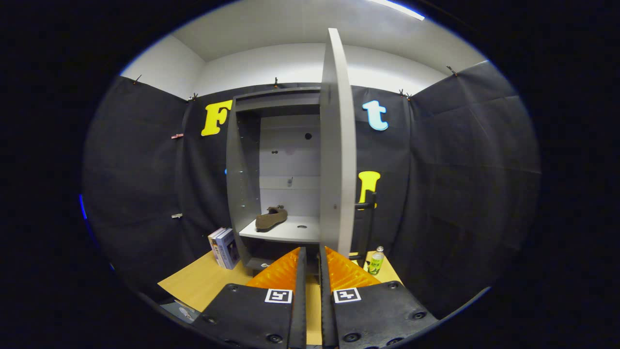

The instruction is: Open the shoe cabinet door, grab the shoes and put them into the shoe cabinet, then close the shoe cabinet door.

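The grey shoe cabinet [242,160] stands on the wooden table, just ahead of my fingers. Its door [336,145] is swung open and I see it edge-on, straight beyond my right finger, with a black bar handle [369,213] on its outer face. A brown shoe [271,218] lies on the cabinet's white shelf [290,231], toward the left side. My gripper [313,252] is low in front of the cabinet's base, shut, with only a thin slit between the fingers and nothing held.
Books [225,247] stand upright against the cabinet's left side. A small green bottle [376,261] stands right of the door, near the handle. The wooden table [198,283] ends close on the left and front. Black cloth walls surround the booth.
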The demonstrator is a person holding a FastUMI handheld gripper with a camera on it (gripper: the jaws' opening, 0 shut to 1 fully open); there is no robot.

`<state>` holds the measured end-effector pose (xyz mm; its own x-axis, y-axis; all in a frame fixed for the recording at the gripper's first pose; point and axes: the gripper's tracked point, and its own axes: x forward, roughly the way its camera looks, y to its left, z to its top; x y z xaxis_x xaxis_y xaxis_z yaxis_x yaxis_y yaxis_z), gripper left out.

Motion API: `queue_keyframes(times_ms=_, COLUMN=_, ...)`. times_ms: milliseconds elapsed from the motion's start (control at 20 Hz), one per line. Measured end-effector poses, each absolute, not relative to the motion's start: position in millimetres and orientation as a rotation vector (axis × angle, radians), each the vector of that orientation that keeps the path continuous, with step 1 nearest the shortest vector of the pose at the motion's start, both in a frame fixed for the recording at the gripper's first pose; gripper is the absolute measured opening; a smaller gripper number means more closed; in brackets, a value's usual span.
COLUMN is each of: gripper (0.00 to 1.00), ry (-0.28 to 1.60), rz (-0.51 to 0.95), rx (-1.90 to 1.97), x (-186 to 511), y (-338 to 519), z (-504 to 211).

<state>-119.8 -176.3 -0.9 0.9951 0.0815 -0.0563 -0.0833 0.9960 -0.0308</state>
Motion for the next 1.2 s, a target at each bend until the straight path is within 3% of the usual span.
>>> queue_keyframes(times_ms=500, gripper=0.17, ry=0.298, rz=0.212, rx=-0.052, x=-84, y=-86, z=-107)
queue_keyframes(times_ms=1200, gripper=0.17, ry=0.789, rz=0.102, rx=-0.013, x=-24, y=0, z=-359)
